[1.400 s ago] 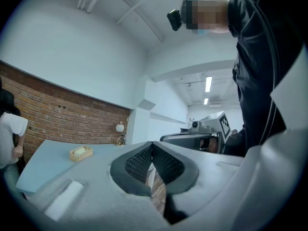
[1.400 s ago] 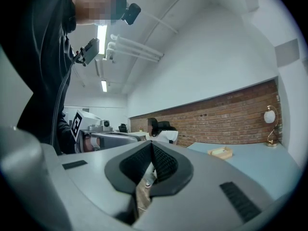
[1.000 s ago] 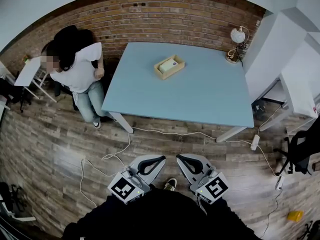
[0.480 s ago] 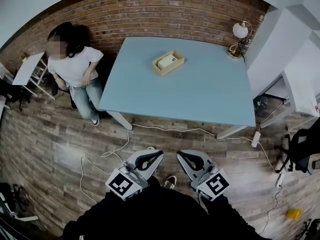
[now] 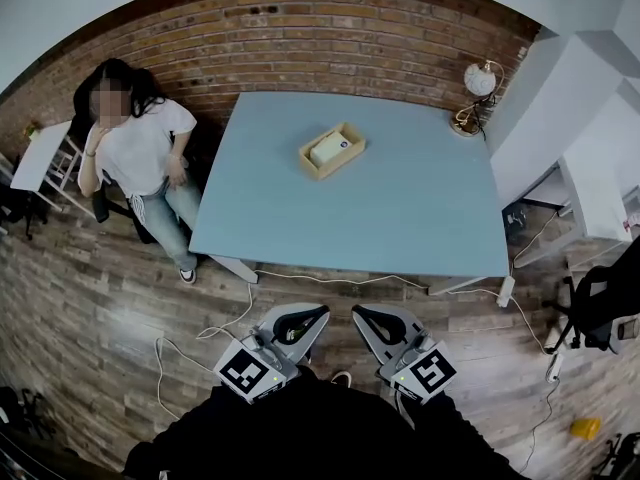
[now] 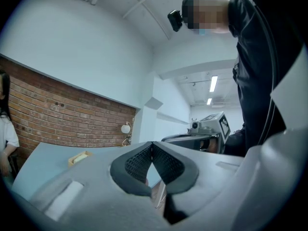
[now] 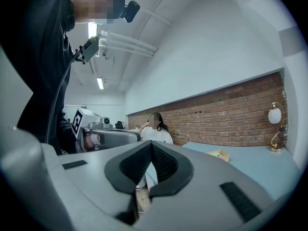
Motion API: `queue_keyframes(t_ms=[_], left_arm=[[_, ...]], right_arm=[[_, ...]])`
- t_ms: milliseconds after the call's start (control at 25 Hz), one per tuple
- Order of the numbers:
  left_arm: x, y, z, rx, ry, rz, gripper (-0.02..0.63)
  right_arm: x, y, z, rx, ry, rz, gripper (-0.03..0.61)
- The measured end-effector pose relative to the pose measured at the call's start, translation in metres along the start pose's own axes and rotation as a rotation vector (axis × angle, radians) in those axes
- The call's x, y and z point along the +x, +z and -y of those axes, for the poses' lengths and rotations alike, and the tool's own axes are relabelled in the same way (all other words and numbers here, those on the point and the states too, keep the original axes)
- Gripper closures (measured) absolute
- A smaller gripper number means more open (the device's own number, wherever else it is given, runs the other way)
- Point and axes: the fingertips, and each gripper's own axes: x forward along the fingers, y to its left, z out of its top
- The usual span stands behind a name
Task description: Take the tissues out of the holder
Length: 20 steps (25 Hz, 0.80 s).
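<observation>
Left claw (image 6: 152,144) is sitting shut, its tips meeting with nothing between them. Right claw (image 7: 152,144) is also sitting closed and empty. In the head view, left claw (image 5: 322,313) and right claw (image 5: 358,313) are hanging side by side, pointing level over the wood floor (image 5: 90,288), well short of the table (image 5: 400,218).

The light blue table is standing against a brick wall (image 5: 300,38). The wooden holder (image 5: 332,151) is resting on its far half, well apart from both claws, and the tissues (image 5: 336,145) are still lying inside it. A lamp (image 5: 478,80) is standing at the far right corner. White cabinets (image 5: 590,138) are filling the right side. A white cable (image 5: 330,280) is trailing across the floor under the table's near edge.

Against a second ago, the table and holder are showing lower in the head view, nearer the claws. The seated person (image 5: 135,148) at the table's left is now sitting upright with a hand raised, no longer bending forward.

Only the head view is showing the floor and cable. The left gripper view is catching the holder (image 6: 79,158), the lamp (image 6: 125,127), ceiling lights (image 6: 213,83) and the right claw's marker cube (image 6: 224,124). The right gripper view is catching the seated person (image 7: 156,131), the holder (image 7: 219,154) and the left claw's marker cube (image 7: 78,121).
</observation>
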Motion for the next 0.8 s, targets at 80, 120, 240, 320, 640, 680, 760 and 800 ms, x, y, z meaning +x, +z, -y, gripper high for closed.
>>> queue_keyframes(t_ms=[80, 120, 240, 320, 640, 680, 760, 800], left_arm=[[0.004, 0.005, -0.019, 0.000, -0.005, 0.011, 0.606], [0.006, 0.007, -0.029, 0.002, -0.009, 0.015, 0.606], [0.012, 0.013, -0.055, 0.003, -0.019, 0.016, 0.606], [0.014, 0.017, -0.070, 0.003, -0.027, 0.020, 0.606], [0.014, 0.030, -0.128, -0.007, -0.054, 0.040, 0.606], [0.014, 0.031, -0.135, -0.014, -0.058, 0.038, 0.606], [0.014, 0.031, -0.148, -0.023, -0.067, 0.034, 0.606], [0.015, 0.031, -0.154, -0.023, -0.073, 0.033, 0.606]], right_arm=[[0.016, 0.004, 0.010, -0.001, -0.009, -0.006, 0.574], [0.024, 0.006, 0.014, -0.002, -0.012, -0.008, 0.574], [0.048, 0.012, 0.028, -0.006, -0.020, -0.012, 0.574], [0.064, 0.014, 0.036, -0.013, -0.027, -0.016, 0.574], [0.124, 0.027, 0.055, -0.023, -0.044, -0.030, 0.574], [0.130, 0.027, 0.058, -0.022, -0.049, -0.032, 0.574], [0.143, 0.029, 0.063, -0.019, -0.058, -0.035, 0.574], [0.149, 0.029, 0.065, -0.018, -0.062, -0.036, 0.574]])
